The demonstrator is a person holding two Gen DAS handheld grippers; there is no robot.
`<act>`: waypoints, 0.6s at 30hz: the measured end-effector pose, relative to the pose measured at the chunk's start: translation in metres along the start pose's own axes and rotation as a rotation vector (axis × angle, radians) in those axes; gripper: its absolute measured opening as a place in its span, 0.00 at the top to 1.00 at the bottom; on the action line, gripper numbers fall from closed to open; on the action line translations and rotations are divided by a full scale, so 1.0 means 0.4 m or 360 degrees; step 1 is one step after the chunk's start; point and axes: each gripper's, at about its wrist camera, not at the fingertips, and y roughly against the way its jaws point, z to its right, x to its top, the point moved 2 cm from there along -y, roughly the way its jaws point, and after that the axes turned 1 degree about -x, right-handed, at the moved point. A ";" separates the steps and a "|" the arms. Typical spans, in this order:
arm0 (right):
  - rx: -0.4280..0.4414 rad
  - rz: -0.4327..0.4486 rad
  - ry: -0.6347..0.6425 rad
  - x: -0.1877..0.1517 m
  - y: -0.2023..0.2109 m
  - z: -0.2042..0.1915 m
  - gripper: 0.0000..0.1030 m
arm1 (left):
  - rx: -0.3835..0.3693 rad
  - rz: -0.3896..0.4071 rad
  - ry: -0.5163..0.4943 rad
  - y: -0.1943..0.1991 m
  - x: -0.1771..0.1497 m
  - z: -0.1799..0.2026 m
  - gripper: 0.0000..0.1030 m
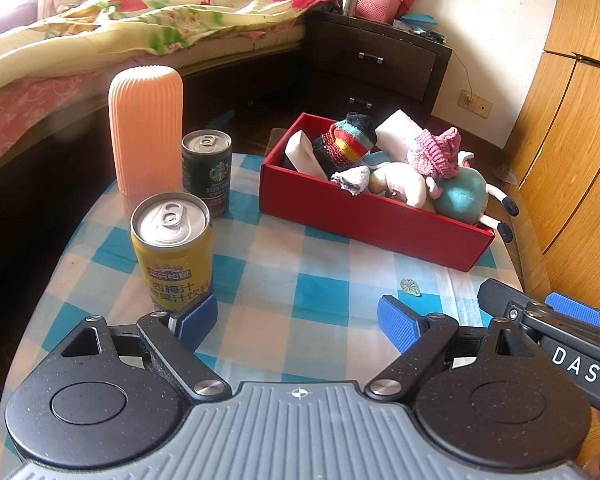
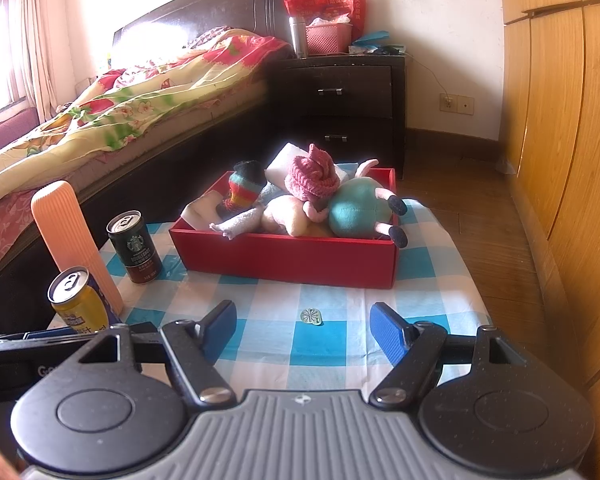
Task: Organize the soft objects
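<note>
Left gripper [image 1: 298, 322]: jaws spread wide, nothing between the blue pads, sitting low in the frame over the blue-and-white checked tablecloth [image 1: 284, 280]. Its left pad is right next to the yellow can, can't tell if it's touching.

Right gripper [image 2: 303, 326]: also wide open and holding nothing, bottom of its own view; in the left view its black body pokes in at the lower right.

Red cardboard box [image 2: 292, 256]: centre of the right view, right of centre in the left one, stuffed full.

Soft stuff in the box: rainbow-striped knit sock [image 1: 346, 142], pink knitted hat [image 2: 312, 176], teal plush toy [image 2: 358, 210] with dark feet hanging over the rim, cream plush [image 1: 400, 184], white foam blocks [image 1: 400, 132], small whitish cloth [image 2: 240, 224] draped over the front wall.

Left side of the cloth: yellow drink can [image 1: 172, 248], dark Starbucks can [image 1: 207, 172], tall ribbed orange cylinder [image 1: 146, 132], all upright.

Middle: small clear greenish disc [image 2: 311, 316] lying on the cloth, between the right gripper's pads in its view.
</note>
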 end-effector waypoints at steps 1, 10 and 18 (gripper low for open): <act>0.0000 0.0001 0.0000 0.000 0.000 0.000 0.49 | 0.0001 0.0001 -0.0001 0.000 0.000 0.000 0.18; -0.0001 0.0001 0.0001 0.000 -0.001 0.001 0.49 | 0.0006 0.0005 -0.0005 0.001 0.001 -0.002 0.18; -0.0001 0.0001 0.0001 -0.001 -0.001 0.002 0.49 | 0.0020 0.0000 0.0001 0.001 0.001 0.000 0.18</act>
